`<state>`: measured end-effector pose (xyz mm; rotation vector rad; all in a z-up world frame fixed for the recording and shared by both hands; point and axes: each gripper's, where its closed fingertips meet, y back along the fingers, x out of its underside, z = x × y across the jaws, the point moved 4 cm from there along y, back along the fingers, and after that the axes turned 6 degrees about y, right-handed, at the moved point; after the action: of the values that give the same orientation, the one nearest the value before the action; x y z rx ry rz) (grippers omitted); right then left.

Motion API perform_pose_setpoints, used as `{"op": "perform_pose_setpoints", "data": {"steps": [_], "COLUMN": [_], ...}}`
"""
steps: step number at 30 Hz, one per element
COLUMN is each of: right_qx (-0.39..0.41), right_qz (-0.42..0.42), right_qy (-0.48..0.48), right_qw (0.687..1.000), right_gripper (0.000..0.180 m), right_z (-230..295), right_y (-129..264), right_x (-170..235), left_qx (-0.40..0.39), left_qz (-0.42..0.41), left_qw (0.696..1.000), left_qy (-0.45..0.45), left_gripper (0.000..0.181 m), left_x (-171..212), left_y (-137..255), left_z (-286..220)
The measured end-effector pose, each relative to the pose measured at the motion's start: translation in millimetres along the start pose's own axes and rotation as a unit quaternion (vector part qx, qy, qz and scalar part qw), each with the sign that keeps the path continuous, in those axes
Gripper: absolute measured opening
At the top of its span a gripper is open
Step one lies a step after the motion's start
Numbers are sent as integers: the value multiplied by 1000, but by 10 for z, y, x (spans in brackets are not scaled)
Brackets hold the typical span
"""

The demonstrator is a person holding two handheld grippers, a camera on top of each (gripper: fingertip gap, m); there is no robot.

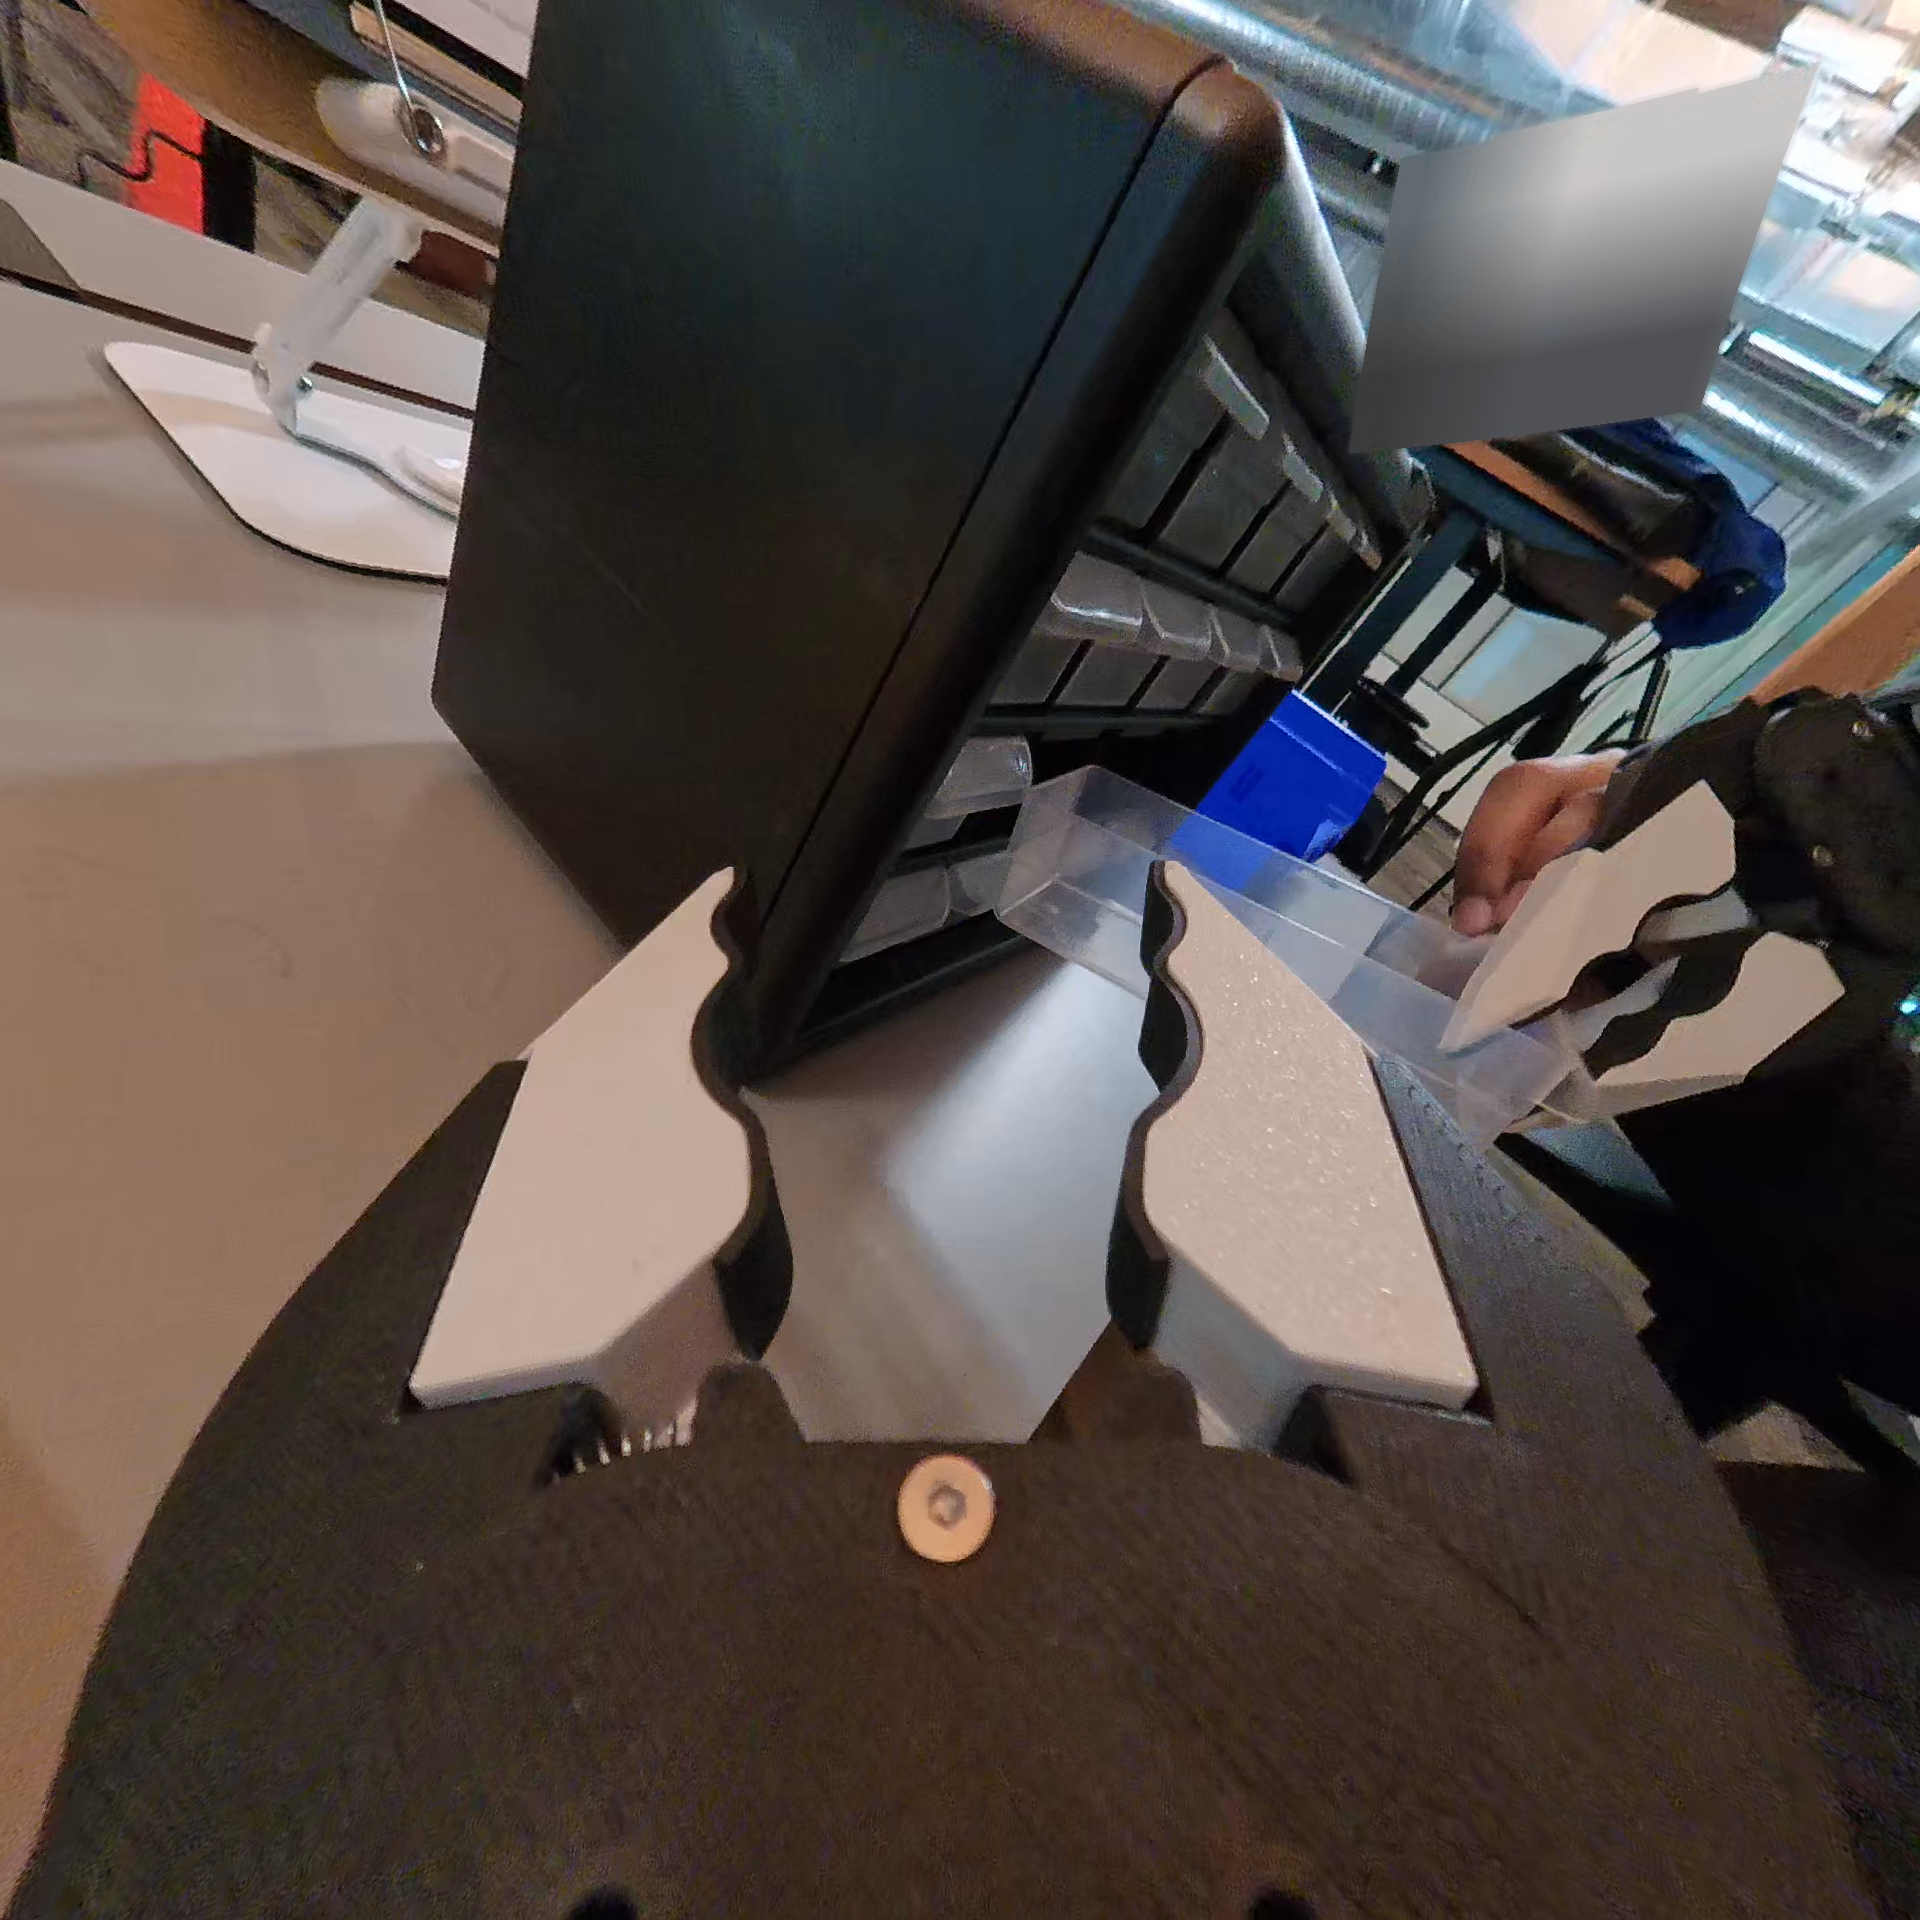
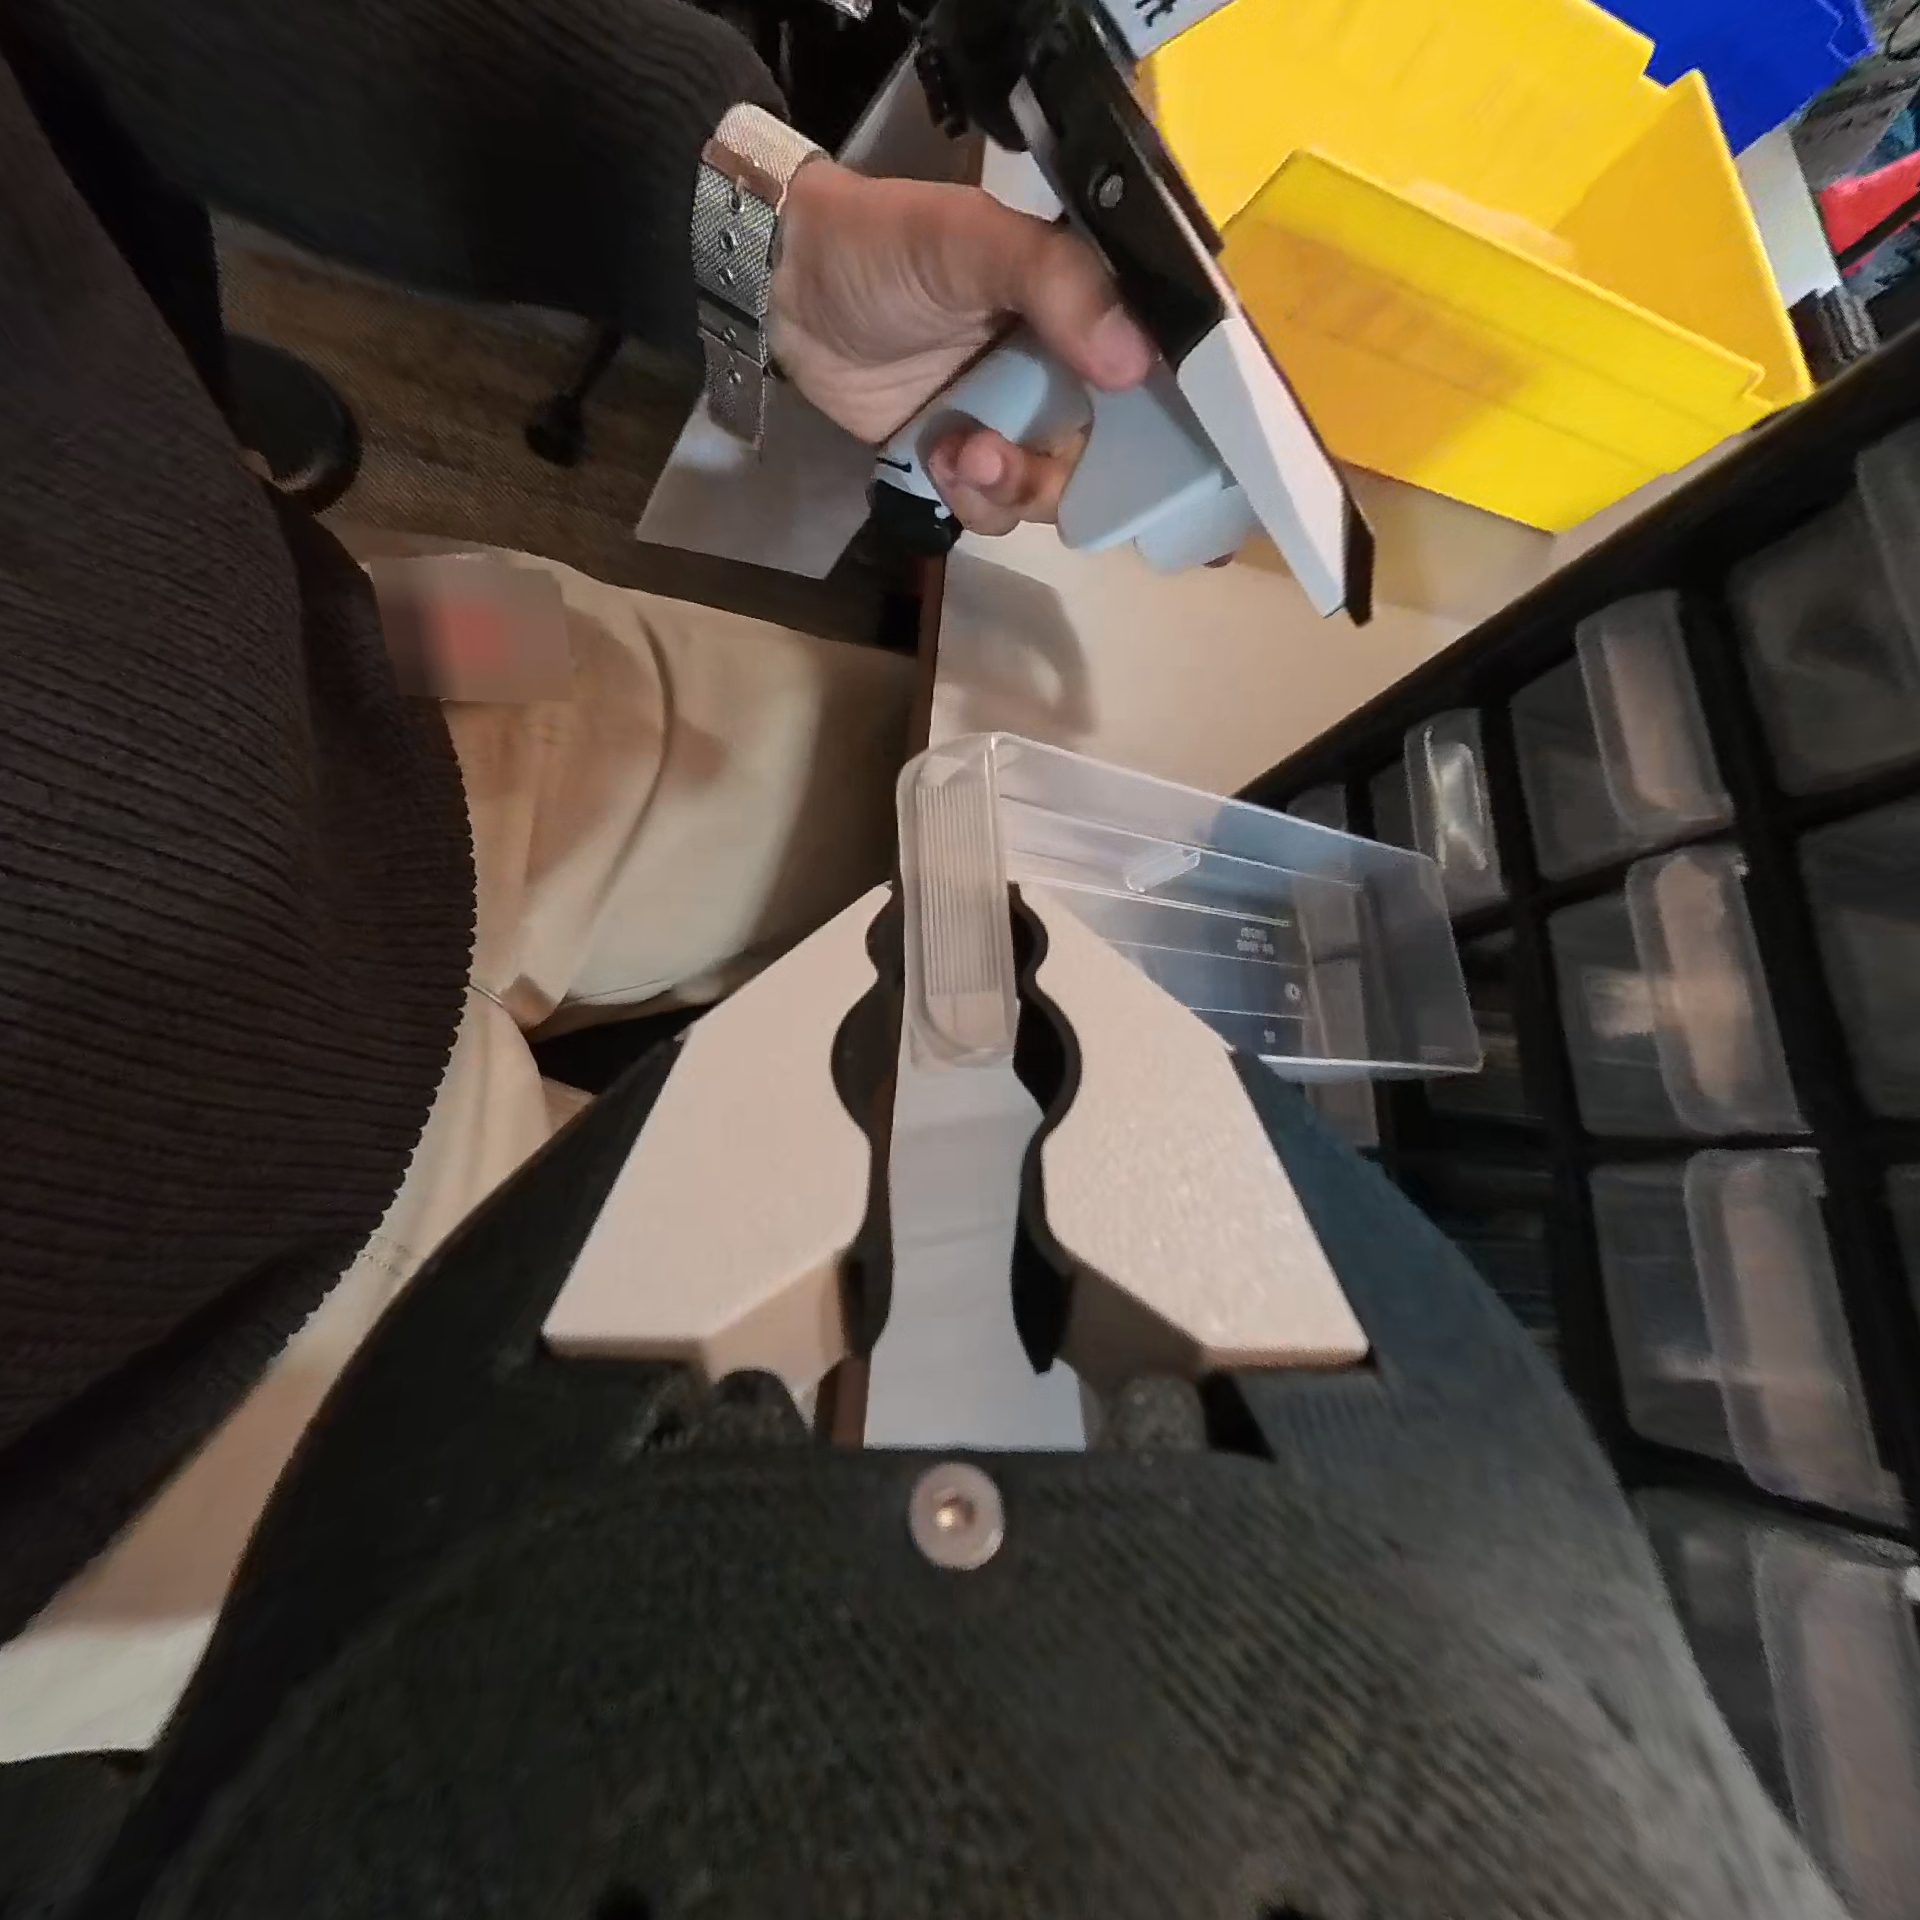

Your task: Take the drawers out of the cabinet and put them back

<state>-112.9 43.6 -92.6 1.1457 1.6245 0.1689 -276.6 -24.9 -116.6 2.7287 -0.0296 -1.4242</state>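
Note:
The black cabinet (image 1: 810,436) stands on the table, and its rows of clear drawers (image 1: 1174,644) face right. My left gripper (image 1: 945,894) is open, with the cabinet's near bottom corner between its fingers. My right gripper (image 2: 956,925) is shut on the ribbed handle of a clear plastic drawer (image 2: 1226,904), held in the air in front of the cabinet face (image 2: 1704,1018). The same drawer (image 1: 1247,914) and right gripper (image 1: 1579,997) show at the right of the left wrist view. The drawer looks empty.
A white stand with a flat base (image 1: 281,457) sits on the table left of the cabinet. Yellow bins (image 2: 1475,312) and a blue bin (image 1: 1288,779) stand beyond the cabinet. A person's hand (image 2: 914,301) holds the left gripper's grey handle above the drawer.

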Motion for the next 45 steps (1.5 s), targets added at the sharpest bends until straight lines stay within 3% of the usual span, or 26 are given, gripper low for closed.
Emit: {"op": "perform_pose_setpoints", "data": {"steps": [8, 45], "right_qx": [14, 24], "right_qz": [17, 0], "right_qy": [7, -41], "right_qw": [1000, 999], "right_gripper": [17, 17], "right_z": [-33, -105], "right_y": [62, 22], "right_x": [-16, -26], "left_qx": [-11, -5], "left_qz": [4, 27], "left_qw": [999, 999], "left_qy": [-50, -43], "left_gripper": [70, 68], "left_x": [16, 92], "left_y": [-12, -48], "left_z": [-35, -48]}}
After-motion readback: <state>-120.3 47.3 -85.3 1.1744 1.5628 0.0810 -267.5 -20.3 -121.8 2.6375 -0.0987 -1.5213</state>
